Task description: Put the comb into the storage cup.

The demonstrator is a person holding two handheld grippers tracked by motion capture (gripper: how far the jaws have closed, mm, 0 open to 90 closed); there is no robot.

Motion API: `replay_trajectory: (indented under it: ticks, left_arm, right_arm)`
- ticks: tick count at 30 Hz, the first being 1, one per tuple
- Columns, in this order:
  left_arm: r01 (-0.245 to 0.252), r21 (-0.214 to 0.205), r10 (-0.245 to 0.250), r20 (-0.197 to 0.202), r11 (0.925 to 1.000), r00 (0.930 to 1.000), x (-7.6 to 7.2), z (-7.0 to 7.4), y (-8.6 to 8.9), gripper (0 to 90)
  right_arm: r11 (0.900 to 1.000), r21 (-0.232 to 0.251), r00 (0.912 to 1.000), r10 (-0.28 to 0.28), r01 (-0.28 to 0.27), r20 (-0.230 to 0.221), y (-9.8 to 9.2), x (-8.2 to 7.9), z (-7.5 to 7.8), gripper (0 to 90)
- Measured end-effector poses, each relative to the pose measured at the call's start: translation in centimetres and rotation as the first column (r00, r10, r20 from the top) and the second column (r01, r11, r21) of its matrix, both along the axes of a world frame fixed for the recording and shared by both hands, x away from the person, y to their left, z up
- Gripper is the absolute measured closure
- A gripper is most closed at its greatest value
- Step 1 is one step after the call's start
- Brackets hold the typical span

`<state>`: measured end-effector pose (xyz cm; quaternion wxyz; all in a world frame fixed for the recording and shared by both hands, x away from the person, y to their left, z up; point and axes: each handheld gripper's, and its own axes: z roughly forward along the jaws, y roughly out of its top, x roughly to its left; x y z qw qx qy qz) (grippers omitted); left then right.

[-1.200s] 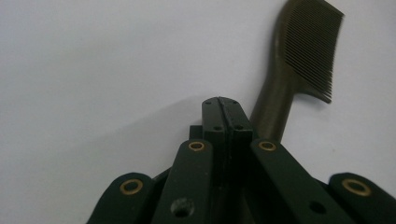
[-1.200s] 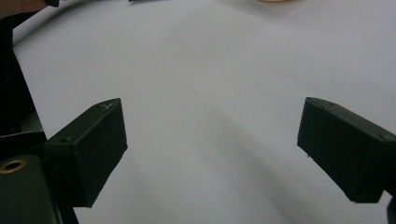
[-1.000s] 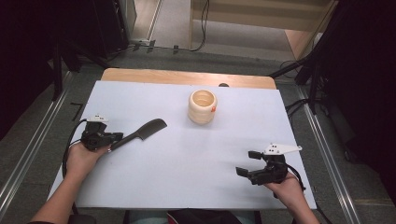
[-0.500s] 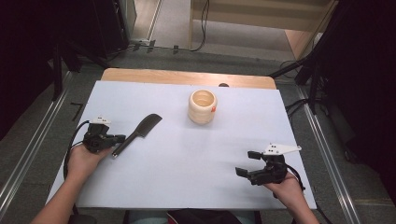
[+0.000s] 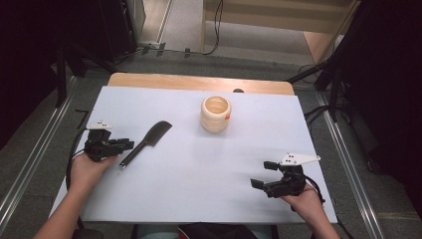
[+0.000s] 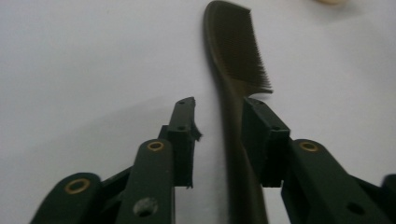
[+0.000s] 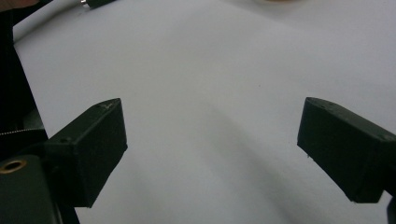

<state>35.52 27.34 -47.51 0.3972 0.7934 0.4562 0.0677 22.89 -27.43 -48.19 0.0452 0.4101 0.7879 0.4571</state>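
1. A white sheet is laid over the surface; a strip of bare wood is left uncovered along the far edge.
2. Grey floor, metal rails and dark stands with cables are seen around the surface.
3. A pale ribbed cup is placed upright near the middle of the far edge.
4. The comb is dark brown, with fine teeth on one side of a curved head and a long narrow handle. It is laid flat near the left edge, the head turned toward the far edge.
5. The left gripper is kept low at the handle end. Its jaws have just been opening; the handle is seen between them, close against one pad and apart from the other.
6. The right gripper is held open near the near right corner, with bare sheet between its jaws.
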Motion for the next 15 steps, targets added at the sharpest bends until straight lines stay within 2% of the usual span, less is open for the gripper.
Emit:
replay_trajectory:
  ticks: [2, 3, 6, 10, 15]
  left_arm:
    - [0.007, -0.014, -0.007, 0.011, 0.9999, 0.9999, -0.3, 0.4, -0.1, 55.7]
    - [0.014, -0.034, -0.014, 0.01, 0.9993, 0.9999, -0.5, 0.6, -0.2, 51.8]
    - [0.021, -0.048, -0.02, 0.016, 0.9986, 0.9997, -0.8, 0.8, -0.4, 45.8]
    - [0.047, -0.072, -0.044, 0.034, 0.9963, 0.9984, -1.3, 1.2, -0.8, 39.5]
    - [0.082, -0.089, -0.077, 0.056, 0.9926, 0.9955, -2.2, 1.6, -1.5, 37.1]
  right_arm:
    - [1.0, 0.002, 1.0, 0.002, -0.002, 0.004, 0.0, 0.0, 0.0, 6.6]
    - [1.0, 0.002, 1.0, 0.003, -0.003, 0.004, 0.0, 0.0, 0.0, 6.6]
    - [1.0, 0.006, 1.0, 0.003, -0.004, 0.006, 0.1, 0.0, 0.0, 6.6]
    - [1.0, 0.008, 0.9999, 0.005, -0.005, 0.01, 0.1, 0.0, 0.0, 6.6]
    - [0.9999, 0.009, 0.9998, 0.007, -0.008, 0.017, 0.1, 0.0, 0.0, 6.6]
